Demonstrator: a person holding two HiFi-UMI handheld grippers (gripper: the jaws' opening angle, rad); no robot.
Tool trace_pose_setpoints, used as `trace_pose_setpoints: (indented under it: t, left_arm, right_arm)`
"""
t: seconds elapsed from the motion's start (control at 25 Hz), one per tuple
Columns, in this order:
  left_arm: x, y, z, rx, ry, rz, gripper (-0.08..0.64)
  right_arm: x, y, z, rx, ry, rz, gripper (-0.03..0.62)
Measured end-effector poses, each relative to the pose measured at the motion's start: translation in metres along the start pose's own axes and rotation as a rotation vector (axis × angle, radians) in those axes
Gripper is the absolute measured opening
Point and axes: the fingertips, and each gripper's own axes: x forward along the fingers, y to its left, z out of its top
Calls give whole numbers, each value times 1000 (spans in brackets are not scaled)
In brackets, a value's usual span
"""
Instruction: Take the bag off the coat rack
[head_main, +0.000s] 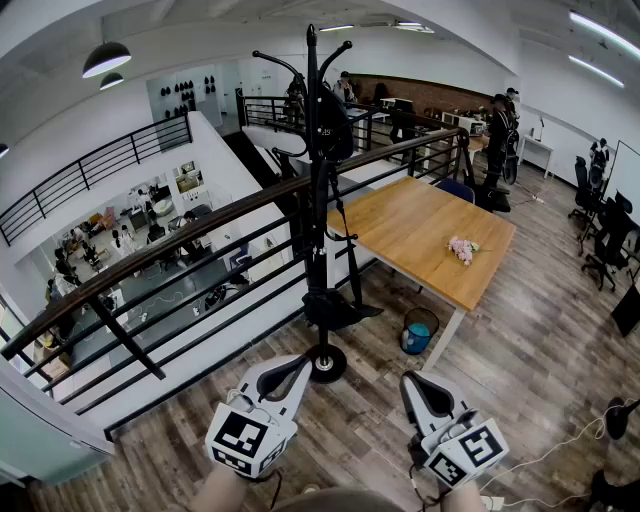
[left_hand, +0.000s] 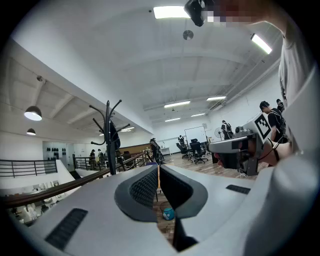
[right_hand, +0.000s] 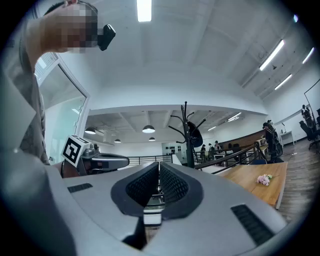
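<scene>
A black coat rack (head_main: 318, 200) stands by the railing, its round base (head_main: 322, 363) on the wooden floor. A dark bag (head_main: 334, 125) hangs near its top, and long straps trail down along the pole. My left gripper (head_main: 297, 366) is low in the head view, just short of the base, shut and empty. My right gripper (head_main: 414, 386) sits beside it, also shut on nothing. The left gripper view has the rack (left_hand: 108, 142) and bag (left_hand: 115, 136) far beyond the closed jaws. The rack (right_hand: 186, 137) and bag (right_hand: 195, 135) are equally distant in the right gripper view.
A dark-topped railing (head_main: 200, 225) runs behind the rack, with an open drop to a lower floor beyond. A wooden table (head_main: 420, 225) with pink flowers (head_main: 462, 249) stands to the right, a blue-lined bin (head_main: 419, 331) under it. People and office chairs (head_main: 605, 240) are farther back.
</scene>
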Motion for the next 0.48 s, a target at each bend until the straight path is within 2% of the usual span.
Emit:
trace_pose_setpoints:
  t: [0.32, 0.48]
  left_arm:
    - [9, -8, 6, 0, -5, 9, 26]
    - [11, -8, 8, -42, -28, 39, 23]
  right_arm:
    - [-1, -11, -1, 22, -1, 23, 32]
    - [-3, -16, 1, 31, -16, 39, 34]
